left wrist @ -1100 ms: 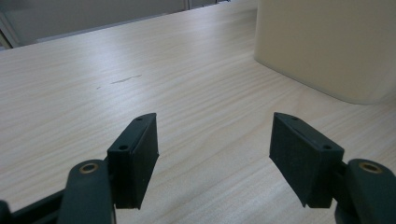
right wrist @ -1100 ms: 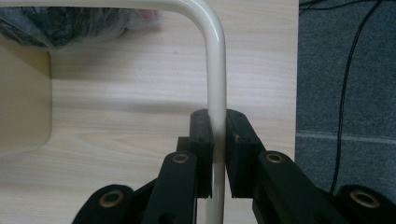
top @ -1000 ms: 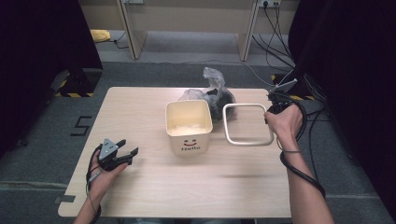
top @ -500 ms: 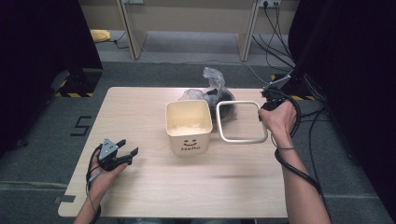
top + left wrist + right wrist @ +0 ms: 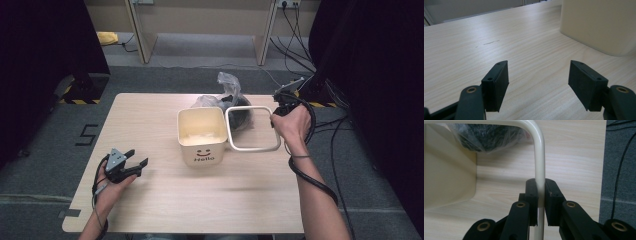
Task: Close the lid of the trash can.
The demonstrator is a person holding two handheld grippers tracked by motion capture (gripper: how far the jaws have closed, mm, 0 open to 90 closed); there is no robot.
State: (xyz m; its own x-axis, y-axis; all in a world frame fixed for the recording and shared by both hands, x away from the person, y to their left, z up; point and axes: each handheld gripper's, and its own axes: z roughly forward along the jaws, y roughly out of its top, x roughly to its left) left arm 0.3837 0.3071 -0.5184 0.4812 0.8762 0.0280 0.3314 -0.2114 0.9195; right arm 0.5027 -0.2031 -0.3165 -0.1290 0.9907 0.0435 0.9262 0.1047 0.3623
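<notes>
Right gripper (image 5: 541, 195) is clamped on the right side of the cream square frame (image 5: 252, 128), holding it just right of the cream "Hello" bin (image 5: 202, 135), above a clear bag of dark stuff (image 5: 235, 102). Left gripper (image 5: 537, 82) sits jaws apart, nothing between them, low over the light wood table (image 5: 200, 200) near its front-left corner. Around the table: grey carpet floor (image 5: 45, 165), yellow-black hazard tape (image 5: 80, 101), cables (image 5: 295, 20) by the back wall.
</notes>
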